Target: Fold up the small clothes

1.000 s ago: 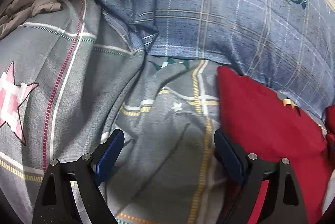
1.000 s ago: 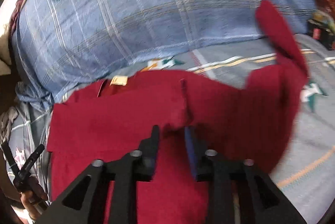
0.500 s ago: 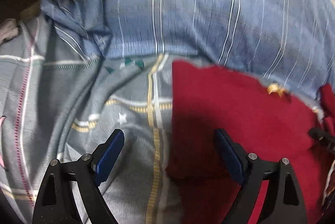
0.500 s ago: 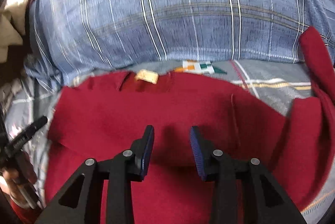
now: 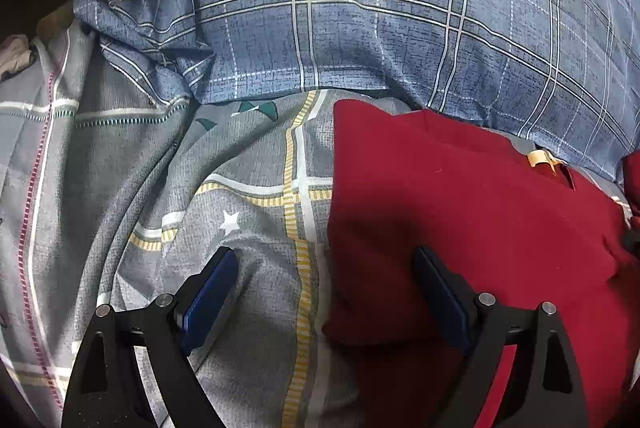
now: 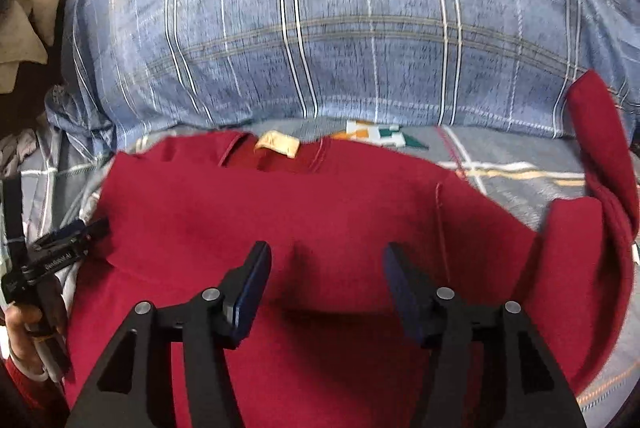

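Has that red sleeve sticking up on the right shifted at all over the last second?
Yes. In the right wrist view the red sleeve now stands nearer the right edge, farther from the shirt's tan neck label than a second ago.

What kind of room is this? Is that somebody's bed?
Most likely a bedroom, and yes, it looks like a bed. A red garment lies spread on a grey patterned bedsheet, with a plump blue plaid pillow just behind it. No walls or furniture show, so I can't be sure.
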The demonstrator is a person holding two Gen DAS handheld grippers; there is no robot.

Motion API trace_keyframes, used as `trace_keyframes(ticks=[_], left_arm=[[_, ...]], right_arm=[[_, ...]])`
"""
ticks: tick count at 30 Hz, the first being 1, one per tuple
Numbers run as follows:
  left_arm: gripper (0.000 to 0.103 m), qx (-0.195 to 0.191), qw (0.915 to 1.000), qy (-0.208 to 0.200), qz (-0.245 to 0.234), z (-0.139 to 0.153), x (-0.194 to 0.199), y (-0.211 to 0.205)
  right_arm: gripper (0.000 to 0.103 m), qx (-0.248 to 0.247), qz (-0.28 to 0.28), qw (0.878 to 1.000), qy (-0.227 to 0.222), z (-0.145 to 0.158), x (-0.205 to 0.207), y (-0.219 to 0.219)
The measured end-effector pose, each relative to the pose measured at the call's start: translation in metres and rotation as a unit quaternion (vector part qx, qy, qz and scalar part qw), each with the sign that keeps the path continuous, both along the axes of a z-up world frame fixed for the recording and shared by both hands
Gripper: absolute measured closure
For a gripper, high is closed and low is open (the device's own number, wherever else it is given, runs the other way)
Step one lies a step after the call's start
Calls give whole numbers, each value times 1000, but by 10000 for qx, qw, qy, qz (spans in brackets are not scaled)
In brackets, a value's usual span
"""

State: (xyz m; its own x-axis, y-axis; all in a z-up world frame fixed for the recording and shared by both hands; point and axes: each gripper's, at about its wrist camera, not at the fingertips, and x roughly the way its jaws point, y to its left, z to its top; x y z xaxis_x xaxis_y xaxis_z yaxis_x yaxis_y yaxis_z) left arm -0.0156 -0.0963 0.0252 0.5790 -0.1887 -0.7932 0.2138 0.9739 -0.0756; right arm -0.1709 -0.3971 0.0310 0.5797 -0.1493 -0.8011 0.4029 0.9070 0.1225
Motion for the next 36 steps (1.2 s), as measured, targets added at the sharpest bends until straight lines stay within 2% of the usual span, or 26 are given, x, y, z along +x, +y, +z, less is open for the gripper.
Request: trace_keyframes(ticks=[6,17,22,24,27,29,32,36], left_arm=[[12,19,10000,-3,3,0,0,0],[12,33,10000,-39,-9,0,-1,0],[13,60,9995,-297,-59,11,-8,3],[13,53,9989,-449,-95,17,-13,3],[13,-25,9982,-582,-172,23,-21,4],[13,-27,9980,-607,-185,23,-25,5],[13,16,9984,-534,-195,20,-24,4],[13,27,9988,-460,-175,16,-21,3]], right_arm=[[43,213,67,9997,16,-8,4,5],[39,-256,312,9986,335,-19,13,26],[39,74,311,9993,202,-9,9,16],[39,31,157,9999,21,5,1,6],[33,-409,-297,9983,-279,33,-18,-17],[24,-755,-680,9941,-392,49,-33,-37],[24,-1219,-1361,9826,-322,63,-56,-74],[24,-1069,-2008,9735,-250,64,-77,-124]])
